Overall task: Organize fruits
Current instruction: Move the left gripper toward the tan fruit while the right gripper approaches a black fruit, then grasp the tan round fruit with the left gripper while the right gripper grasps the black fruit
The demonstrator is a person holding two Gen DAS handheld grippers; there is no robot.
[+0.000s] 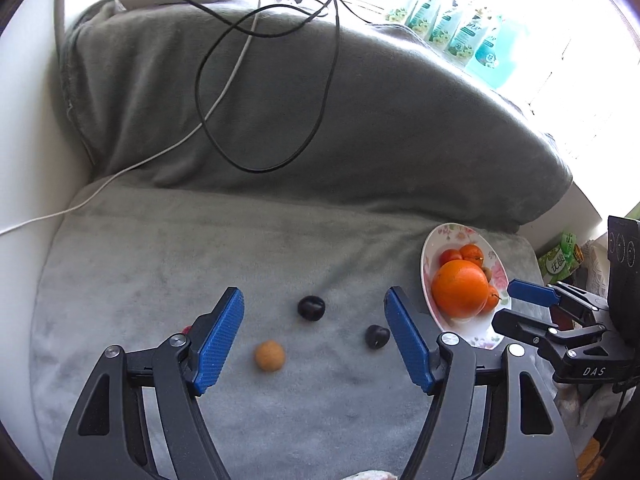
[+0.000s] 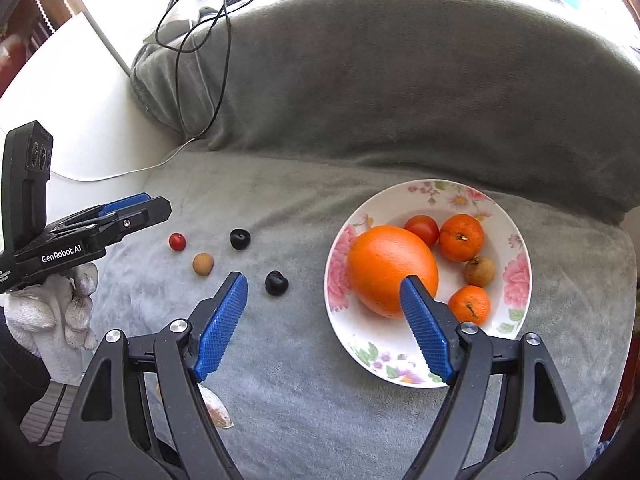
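Fruits lie in two groups on the grey cushion (image 2: 304, 400): a large orange (image 2: 390, 268) on the floral plate (image 2: 360, 344) near its right edge, four small ones loose toward its left. Both grippers (image 1: 314, 340) (image 2: 324, 320) hover spread wide, empty.

Before me a grey plush sofa seat (image 1: 200, 248) meets its grey backrest (image 2: 400, 80); cables (image 1: 256, 80) trail over it, bright window light (image 1: 580, 20) behind.

a home: grey-covered sofa (image 1: 280, 120), charger cables (image 1: 256, 80), floral plate (image 2: 516, 240) of fruit.
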